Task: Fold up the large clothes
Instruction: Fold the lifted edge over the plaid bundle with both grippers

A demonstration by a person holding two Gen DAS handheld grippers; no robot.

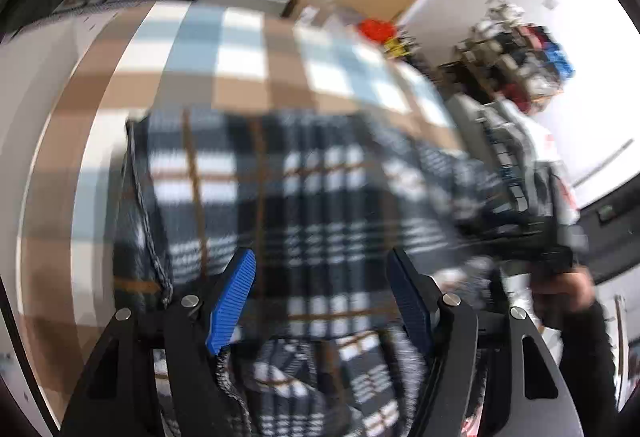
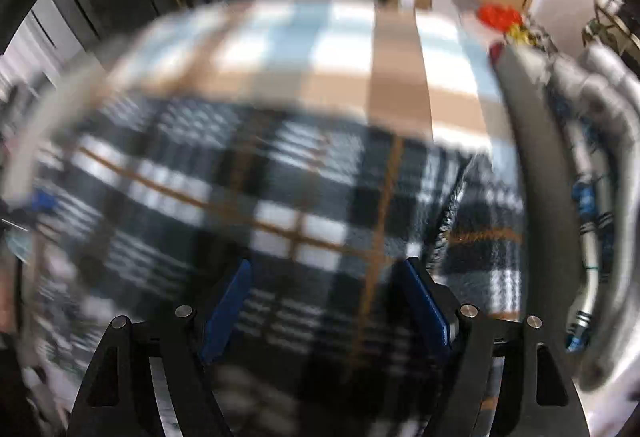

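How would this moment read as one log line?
left gripper: open | right gripper: open | plaid blanket: released, lying on checked tablecloth

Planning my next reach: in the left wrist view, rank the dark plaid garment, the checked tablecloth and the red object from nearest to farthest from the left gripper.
1. Dark plaid garment, directly under the open left gripper.
2. Checked tablecloth, beyond the garment's far edge.
3. Red object, upper right, past the cloth's far corner.

Dark plaid woollen blanket (image 1: pixel 320 197) spread on pale checked tablecloth (image 1: pixel 240 49), tablecloth extending beyond blanket's far edge, small red object (image 1: pixel 376 29) at table's far right corner, cluttered shelving (image 1: pixel 520 57) farther right.
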